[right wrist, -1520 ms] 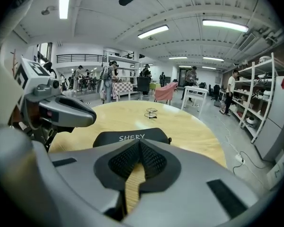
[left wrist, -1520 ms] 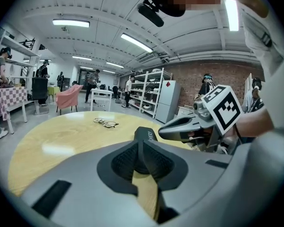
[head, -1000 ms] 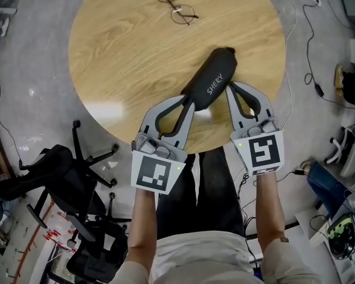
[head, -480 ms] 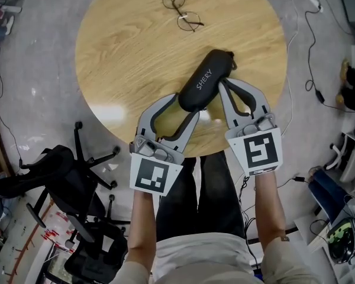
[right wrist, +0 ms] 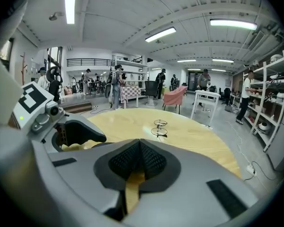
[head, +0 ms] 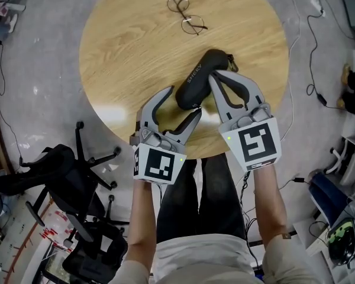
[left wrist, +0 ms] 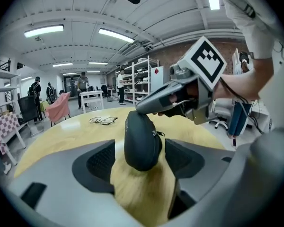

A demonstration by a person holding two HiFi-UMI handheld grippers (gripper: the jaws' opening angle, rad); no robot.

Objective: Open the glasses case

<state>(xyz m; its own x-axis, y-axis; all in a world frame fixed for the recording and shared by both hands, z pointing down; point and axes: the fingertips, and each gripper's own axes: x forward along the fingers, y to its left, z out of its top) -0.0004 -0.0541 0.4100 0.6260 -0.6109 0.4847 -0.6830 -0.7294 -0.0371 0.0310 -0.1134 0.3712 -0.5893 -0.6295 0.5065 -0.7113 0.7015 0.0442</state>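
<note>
Freed from the left gripper's (head: 183, 102) opening jaws, the case (head: 195, 83) had shifted on the round table (head: 124, 58). The right gripper's (head: 213, 75) jaws were pressed together, and glasses (head: 187, 15) lay beyond.

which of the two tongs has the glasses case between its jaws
The left tongs: their jaws are opening, with the black glasses case's near end between them, pads clear of it. The right tongs are shut, nothing between them.

Case (head: 196, 86) matt black fabric; table (head: 130, 52) glossy wood.
</note>
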